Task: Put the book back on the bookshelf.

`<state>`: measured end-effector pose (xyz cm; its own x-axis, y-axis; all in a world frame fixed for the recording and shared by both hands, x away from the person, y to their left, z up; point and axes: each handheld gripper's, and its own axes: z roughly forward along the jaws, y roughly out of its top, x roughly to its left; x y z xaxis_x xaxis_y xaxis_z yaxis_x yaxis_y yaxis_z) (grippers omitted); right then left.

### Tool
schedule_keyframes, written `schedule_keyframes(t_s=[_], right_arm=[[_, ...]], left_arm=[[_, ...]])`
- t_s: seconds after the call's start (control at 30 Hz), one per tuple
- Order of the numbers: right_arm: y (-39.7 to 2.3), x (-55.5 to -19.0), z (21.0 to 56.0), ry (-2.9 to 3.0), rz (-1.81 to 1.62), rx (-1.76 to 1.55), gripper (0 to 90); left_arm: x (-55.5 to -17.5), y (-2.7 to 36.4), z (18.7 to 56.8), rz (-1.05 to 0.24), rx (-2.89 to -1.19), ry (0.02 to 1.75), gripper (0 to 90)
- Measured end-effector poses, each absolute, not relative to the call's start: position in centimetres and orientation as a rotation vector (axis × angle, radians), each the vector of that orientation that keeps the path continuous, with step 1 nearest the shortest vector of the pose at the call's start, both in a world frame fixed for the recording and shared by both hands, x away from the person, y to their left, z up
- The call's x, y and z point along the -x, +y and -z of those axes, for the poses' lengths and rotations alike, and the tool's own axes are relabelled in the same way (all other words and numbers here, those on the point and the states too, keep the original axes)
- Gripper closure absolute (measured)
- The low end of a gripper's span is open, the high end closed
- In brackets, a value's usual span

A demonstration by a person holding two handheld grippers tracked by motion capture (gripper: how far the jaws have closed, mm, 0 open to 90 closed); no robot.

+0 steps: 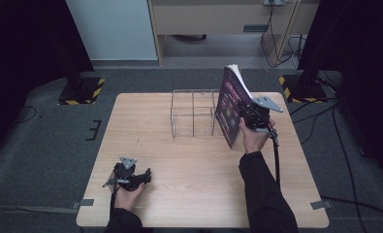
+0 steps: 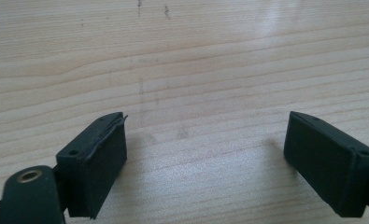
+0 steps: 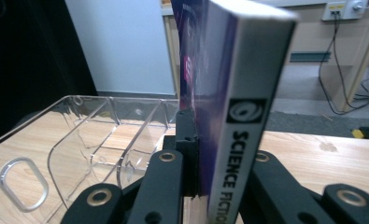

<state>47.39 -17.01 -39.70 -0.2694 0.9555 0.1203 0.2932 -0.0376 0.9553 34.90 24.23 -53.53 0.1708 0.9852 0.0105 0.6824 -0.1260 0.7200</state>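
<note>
Beside the clear organizer (image 1: 193, 114), the right gripper (image 1: 251, 116) clamps an upright "SCIENCE FICTION" book (image 3: 240, 93); left gripper (image 2: 205, 154) fingers apart.

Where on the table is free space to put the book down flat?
Bare wood lies left of the clear organizer, and in the middle between the left tongs and the right sleeve. Crowded: the far right, with book and right tongs.

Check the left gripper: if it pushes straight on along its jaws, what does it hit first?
Probably the bare table. The left gripper is open, with only wood grain between and beyond its jaws. In the high view it points rightward, low over the table; the book and clear organizer sit well off that line.
</note>
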Motion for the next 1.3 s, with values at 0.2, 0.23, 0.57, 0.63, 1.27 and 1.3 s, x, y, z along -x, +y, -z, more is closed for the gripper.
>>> schedule_keyframes(t_s=[0.2, 0.23, 0.57, 0.63, 1.27, 1.3], right_arm=[[-16.9, -47.3, 39.6, 1.599, -1.311, -1.357, 81.8], [-16.9, -47.3, 39.5, 1.603, -1.305, -1.355, 81.6], [-17.1, -47.6, 39.4, 1.642, -1.246, -1.358, 74.7], [-17.4, -47.7, 39.6, 1.646, -1.255, -1.363, 77.1], [-16.8, -47.8, 39.0, 1.633, -1.332, -1.324, 82.9], [-16.7, -47.8, 38.9, 1.629, -1.332, -1.314, 82.9]], left_arm=[[-34.9, 24.2, 53.5, -0.68, -1.876, 1.572, 12.5], [-34.9, 24.2, 53.5, -0.68, -1.876, 1.572, 12.4], [-34.9, 24.2, 53.5, -0.679, -1.878, 1.572, 12.4], [-34.9, 24.2, 53.5, -0.679, -1.878, 1.572, 12.4], [-34.9, 24.2, 53.5, -0.68, -1.877, 1.571, 12.3], [-34.9, 24.2, 53.5, -0.68, -1.877, 1.571, 12.3]])
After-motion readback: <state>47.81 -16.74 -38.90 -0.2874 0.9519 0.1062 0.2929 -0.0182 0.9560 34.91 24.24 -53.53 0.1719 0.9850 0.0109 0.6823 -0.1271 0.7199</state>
